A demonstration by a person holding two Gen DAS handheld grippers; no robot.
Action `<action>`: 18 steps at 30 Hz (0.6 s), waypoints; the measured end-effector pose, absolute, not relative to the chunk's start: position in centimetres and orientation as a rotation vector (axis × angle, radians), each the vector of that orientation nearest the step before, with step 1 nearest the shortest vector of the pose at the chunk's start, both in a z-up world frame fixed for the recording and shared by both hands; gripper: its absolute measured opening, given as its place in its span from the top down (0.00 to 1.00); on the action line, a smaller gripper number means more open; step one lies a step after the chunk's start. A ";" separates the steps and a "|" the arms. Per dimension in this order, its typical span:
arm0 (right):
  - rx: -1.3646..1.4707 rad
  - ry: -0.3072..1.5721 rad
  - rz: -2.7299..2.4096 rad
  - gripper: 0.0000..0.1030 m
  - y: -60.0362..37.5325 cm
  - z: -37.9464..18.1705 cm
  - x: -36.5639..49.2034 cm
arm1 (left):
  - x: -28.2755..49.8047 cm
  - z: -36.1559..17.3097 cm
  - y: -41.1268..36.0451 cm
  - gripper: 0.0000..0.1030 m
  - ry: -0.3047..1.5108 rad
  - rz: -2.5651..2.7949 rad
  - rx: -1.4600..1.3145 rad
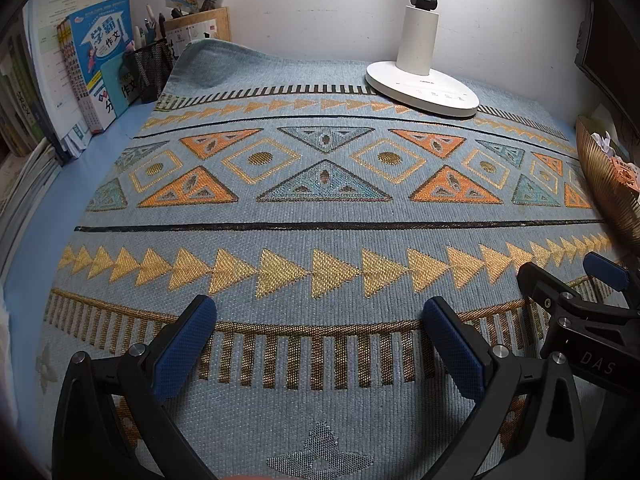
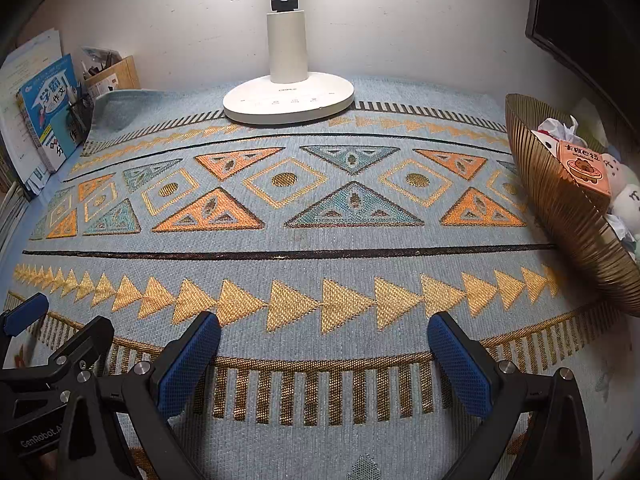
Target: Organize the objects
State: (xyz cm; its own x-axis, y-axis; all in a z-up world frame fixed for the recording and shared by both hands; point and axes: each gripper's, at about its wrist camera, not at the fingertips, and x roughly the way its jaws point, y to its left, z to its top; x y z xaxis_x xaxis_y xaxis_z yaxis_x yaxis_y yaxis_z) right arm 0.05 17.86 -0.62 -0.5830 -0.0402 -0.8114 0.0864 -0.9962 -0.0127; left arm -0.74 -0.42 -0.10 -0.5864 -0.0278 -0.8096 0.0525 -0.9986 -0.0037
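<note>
Left gripper (image 1: 320,344): jaws spread wide, nothing between the blue pads, poised over the near part of the patterned woven mat (image 1: 320,232). Right gripper (image 2: 324,360): jaws equally wide, empty, just beside the left one over the same mat.

Objects for organizing lie well apart from both grippers. A gold ribbed bowl (image 2: 568,216) sits at the mat's right edge, holding an orange carton (image 2: 586,170), crumpled paper and small white plush items. White desk lamp (image 2: 288,92) stands at the far centre. Books (image 1: 100,64) and a black mesh pen holder (image 1: 150,70) line the far left.
</note>
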 end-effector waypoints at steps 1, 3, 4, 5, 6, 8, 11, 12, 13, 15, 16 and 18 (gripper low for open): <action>1.399 0.078 -2.732 0.00 17.9 -0.6 0.1 | -0.7 -0.1 -0.4 0.00 0.042 -2.758 1.407; 1.399 0.078 -2.732 0.00 17.9 -0.6 0.1 | -0.7 -0.1 -0.4 0.00 0.042 -2.758 1.407; 1.399 0.078 -2.732 0.00 17.9 -0.6 0.1 | -0.7 -0.1 -0.4 0.00 0.042 -2.758 1.407; 1.399 0.078 -2.732 0.00 17.9 -0.6 0.1 | -0.7 -0.1 -0.4 0.00 0.042 -2.758 1.407; 1.399 0.078 -2.732 0.00 17.9 -0.6 0.1 | -0.7 -0.1 -0.4 0.00 0.042 -2.758 1.407; 1.398 0.078 -2.732 0.00 17.9 -0.6 0.1 | -0.7 -0.1 -0.4 0.00 0.042 -2.758 1.407; 1.398 0.078 -2.733 0.00 17.9 -0.6 0.1 | -0.7 -0.1 -0.4 0.00 0.042 -2.758 1.407; 1.398 0.078 -2.733 0.00 17.9 -0.6 0.1 | -0.7 -0.1 -0.4 0.00 0.042 -2.758 1.407; 1.398 0.078 -2.733 0.00 17.8 -0.6 0.1 | -0.7 -0.1 -0.4 0.00 0.042 -2.758 1.407; 1.398 0.078 -2.733 0.00 17.8 -0.7 0.1 | -0.7 -0.1 -0.4 0.00 0.042 -2.758 1.407; 1.398 0.078 -2.733 0.00 17.9 -0.6 0.1 | -0.7 -0.1 -0.4 0.00 0.042 -2.758 1.407; 1.398 0.078 -2.733 0.00 17.9 -0.6 0.1 | -0.7 -0.1 -0.4 0.00 0.042 -2.758 1.407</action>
